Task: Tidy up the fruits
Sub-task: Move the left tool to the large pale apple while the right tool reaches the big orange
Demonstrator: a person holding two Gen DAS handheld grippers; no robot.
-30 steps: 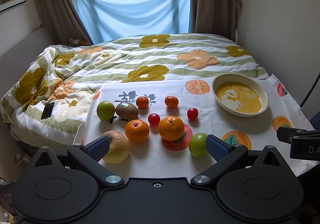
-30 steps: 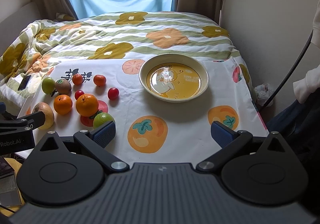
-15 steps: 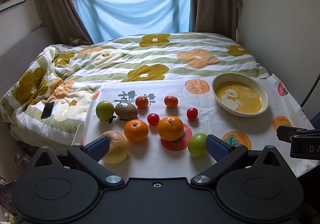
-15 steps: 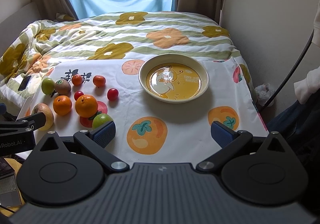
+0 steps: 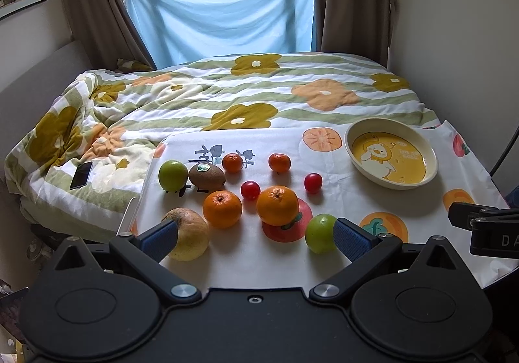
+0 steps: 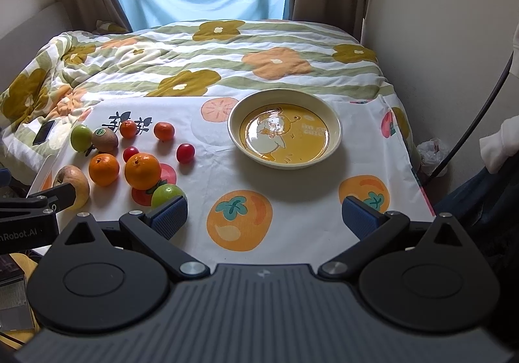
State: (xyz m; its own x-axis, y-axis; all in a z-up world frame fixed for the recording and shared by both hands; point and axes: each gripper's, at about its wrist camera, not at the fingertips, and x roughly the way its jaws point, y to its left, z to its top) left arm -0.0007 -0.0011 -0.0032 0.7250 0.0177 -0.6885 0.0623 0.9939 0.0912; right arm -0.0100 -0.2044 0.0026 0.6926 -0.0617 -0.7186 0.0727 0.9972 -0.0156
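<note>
On the worktop, left half: a cluster of fruit lies on the printed cloth (image 5: 324, 152), all of it loose, none yet in the bowl (image 6: 334, 139).
Bowl: it stands empty on the right half, well apart from the cluster, straight ahead of the right tool (image 6: 264, 217).
Left tool (image 5: 256, 238): jaws spread wide, holding nothing; I keep it low at the near edge of the worktop.
Right tool: jaws likewise wide and empty.
Deciding relation: the fruit lies directly ahead of the left tool and off to the left of the right tool, so I judge the left hand the nearer one.
Nearest fruit: the yellow apple (image 5: 191, 233) sits just behind the left finger (image 5: 159, 238); the green fruit (image 5: 319, 233) sits just inside the right finger (image 5: 352, 238).
Between the fingers, farther on: the large orange (image 5: 277, 204) and the second orange (image 5: 222, 209).
Axis: the fruits are round, so I judge no wrist turn is needed.
</note>
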